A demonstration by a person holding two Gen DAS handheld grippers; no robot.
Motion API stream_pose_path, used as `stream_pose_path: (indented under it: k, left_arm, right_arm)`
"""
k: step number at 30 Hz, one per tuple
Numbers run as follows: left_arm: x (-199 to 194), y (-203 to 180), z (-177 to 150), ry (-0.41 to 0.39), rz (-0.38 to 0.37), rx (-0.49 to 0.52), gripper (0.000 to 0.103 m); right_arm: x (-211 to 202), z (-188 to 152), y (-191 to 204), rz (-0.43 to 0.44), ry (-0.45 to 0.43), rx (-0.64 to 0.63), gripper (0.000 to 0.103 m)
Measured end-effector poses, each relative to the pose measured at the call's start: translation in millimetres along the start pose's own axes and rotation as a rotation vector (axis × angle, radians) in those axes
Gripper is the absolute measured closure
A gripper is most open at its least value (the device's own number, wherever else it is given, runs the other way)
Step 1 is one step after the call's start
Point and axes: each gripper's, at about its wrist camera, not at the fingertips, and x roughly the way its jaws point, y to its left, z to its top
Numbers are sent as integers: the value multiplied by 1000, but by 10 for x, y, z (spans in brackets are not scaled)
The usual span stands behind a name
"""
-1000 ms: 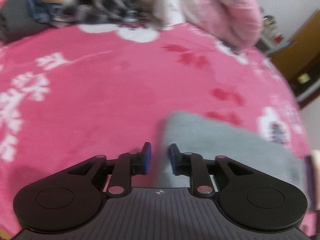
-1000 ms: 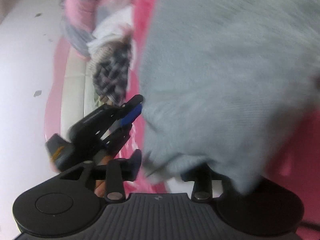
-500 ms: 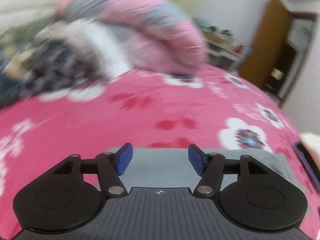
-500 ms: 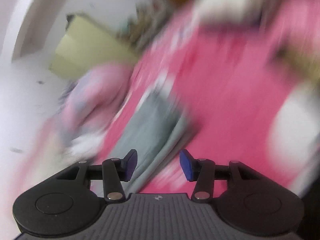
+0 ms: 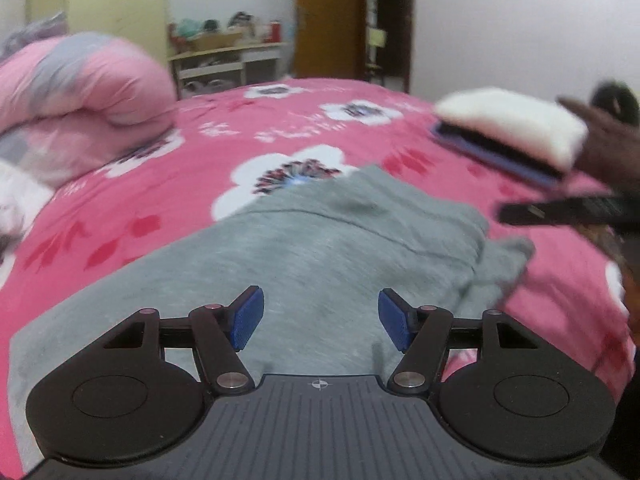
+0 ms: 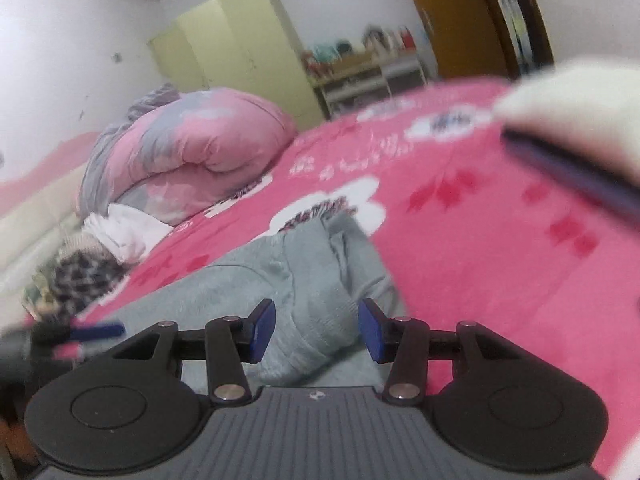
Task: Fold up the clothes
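Lying across the lower middle of both views, the grey sweatshirt (image 5: 332, 248) rests on the pink flowered bedspread (image 5: 224, 136), bunched at its far end. The left gripper (image 5: 320, 318) has its blue pads spread wide above the cloth, nothing between them. The right gripper (image 6: 316, 330) has just been opening and is likewise parted over the rumpled folds, clamping nothing. Only the left view shows a dark blurred sleeve (image 5: 608, 152) at the right edge, beside a folded stack, white cloth over dark blue (image 5: 508, 132). Only the right view shows the patterned black-and-white garment (image 6: 80, 276) and the white garment (image 6: 124, 232) at the left. It also catches the other gripper's blue pad at the lower left edge. A rolled pink-and-grey quilt (image 6: 188, 152) lies on the bedspread at the upper left; behind it stand a pale yellow wardrobe (image 6: 232, 48), cluttered shelves (image 5: 228, 56) and a brown door (image 5: 328, 16).
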Motion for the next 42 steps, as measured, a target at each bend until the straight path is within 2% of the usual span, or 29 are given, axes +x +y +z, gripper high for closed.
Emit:
stream_pose_path:
  k: [6, 7, 16, 21, 26, 29, 30, 33, 37, 42]
  left_arm:
    - [134, -29, -14, 9, -31, -35, 39]
    - [156, -26, -14, 11, -32, -38, 39]
    - [291, 14, -76, 41, -31, -71, 39]
    - [274, 47, -121, 40, -17, -85, 39]
    - [271, 91, -163, 41, -9, -129, 39]
    - [280, 114, -192, 45, -1, -140, 39]
    - [288, 121, -201, 50, 2, -145, 39]
    - [305, 126, -217, 60, 2, -162, 39]
    - [324, 96, -198, 65, 10, -168, 39]
    - [344, 17, -166, 72, 4, -164, 39]
  right_arm:
    - [364, -18, -288, 13, 82, 164, 52]
    - [418, -25, -330, 18, 91, 184, 49]
    - [645, 40, -546, 52, 172, 287, 42]
    - [589, 17, -553, 53, 185, 313, 40]
    - [641, 18, -433, 40, 174, 258, 36]
    - [618, 40, -335, 36, 141, 197, 44]
    - [591, 42, -313, 34, 126, 180, 51]
    - [505, 40, -272, 43, 76, 145, 61]
    - [439, 22, -321, 64, 26, 168, 75]
    - [325, -41, -494, 105, -21, 263, 78]
